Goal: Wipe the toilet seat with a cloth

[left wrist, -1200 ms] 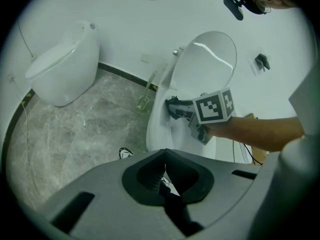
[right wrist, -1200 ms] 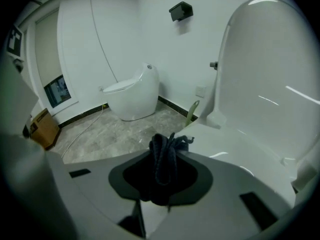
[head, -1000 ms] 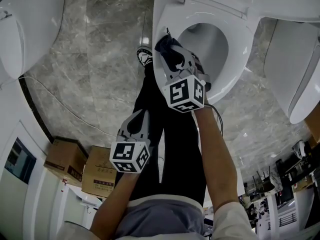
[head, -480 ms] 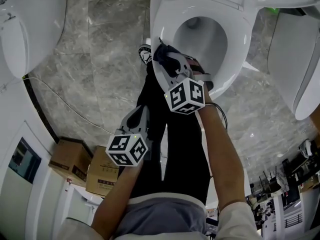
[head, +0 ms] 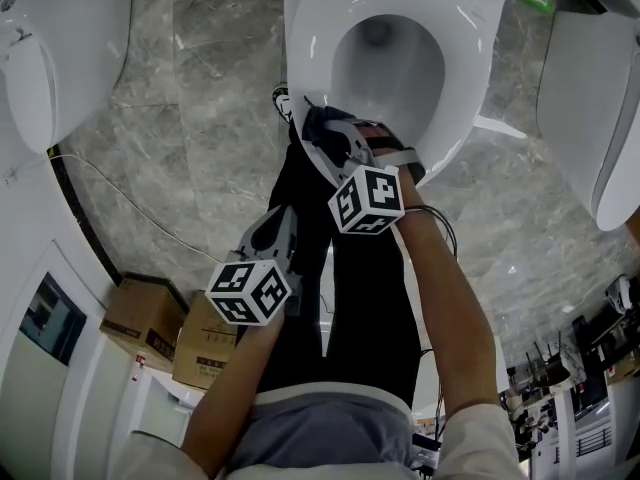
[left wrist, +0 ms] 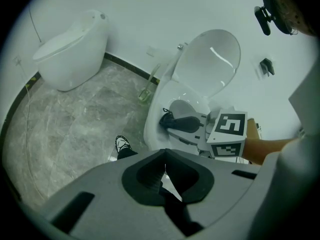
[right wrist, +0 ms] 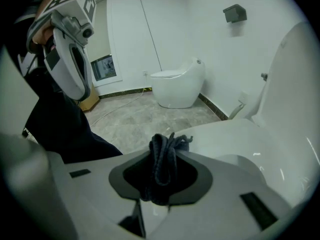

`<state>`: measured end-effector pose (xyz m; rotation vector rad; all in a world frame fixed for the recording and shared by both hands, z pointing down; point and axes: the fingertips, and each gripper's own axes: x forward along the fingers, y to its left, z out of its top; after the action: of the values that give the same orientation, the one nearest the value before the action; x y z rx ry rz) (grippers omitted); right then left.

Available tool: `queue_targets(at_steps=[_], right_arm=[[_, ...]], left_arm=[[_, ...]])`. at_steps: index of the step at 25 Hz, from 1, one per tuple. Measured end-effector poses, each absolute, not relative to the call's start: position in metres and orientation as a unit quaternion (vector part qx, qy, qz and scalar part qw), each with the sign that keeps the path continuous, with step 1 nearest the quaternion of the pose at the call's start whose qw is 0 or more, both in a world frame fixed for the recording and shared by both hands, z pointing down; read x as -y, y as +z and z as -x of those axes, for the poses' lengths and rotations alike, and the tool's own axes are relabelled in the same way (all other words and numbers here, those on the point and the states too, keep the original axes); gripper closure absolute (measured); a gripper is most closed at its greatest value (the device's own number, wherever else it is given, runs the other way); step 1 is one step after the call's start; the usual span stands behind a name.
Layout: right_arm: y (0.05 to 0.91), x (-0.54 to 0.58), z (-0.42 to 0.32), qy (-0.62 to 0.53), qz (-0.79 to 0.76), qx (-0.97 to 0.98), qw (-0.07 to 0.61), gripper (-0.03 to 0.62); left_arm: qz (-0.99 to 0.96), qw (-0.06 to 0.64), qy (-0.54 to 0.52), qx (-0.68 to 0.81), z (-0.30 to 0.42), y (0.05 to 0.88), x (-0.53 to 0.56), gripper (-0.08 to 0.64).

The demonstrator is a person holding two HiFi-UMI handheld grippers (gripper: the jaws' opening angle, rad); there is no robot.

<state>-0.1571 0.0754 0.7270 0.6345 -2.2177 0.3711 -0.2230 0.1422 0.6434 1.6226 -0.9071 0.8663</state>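
Two grippers hang over the person's dark trousers (head: pixel 350 298) in the head view. The right gripper (head: pixel 330 128) is clamped on a dark cloth (right wrist: pixel 162 156), which is bunched into a thick wad between its jaws and sticks out past their tips. The cloth sits at the near left edge of the white toilet seat (head: pixel 308 43). Whether it presses on the seat I cannot tell. The seat lies down around the open bowl (head: pixel 385 68), and the lid (left wrist: pixel 212 59) stands raised behind it. The left gripper (left wrist: pixel 165 165) has its jaws closed together with nothing between them. It hangs nearer and to the left, well apart from the toilet. One shoe (head: pixel 286 106) stands on the grey marble floor (head: pixel 200 128) just left of the toilet. Another toilet (head: pixel 50 48) stands at the far left, and cardboard boxes (head: pixel 135 318) sit at the near left.
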Motion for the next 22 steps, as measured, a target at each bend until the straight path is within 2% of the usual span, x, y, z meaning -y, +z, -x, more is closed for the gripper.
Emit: queue_targets(at_steps=[22], right_arm=[[0.721,-0.170,0.157,0.198,-0.263,0.868,0.372,0.515]], left_arm=[[-0.678,0.504,0.374,0.383,0.211,0.647,-0.178,0.551]])
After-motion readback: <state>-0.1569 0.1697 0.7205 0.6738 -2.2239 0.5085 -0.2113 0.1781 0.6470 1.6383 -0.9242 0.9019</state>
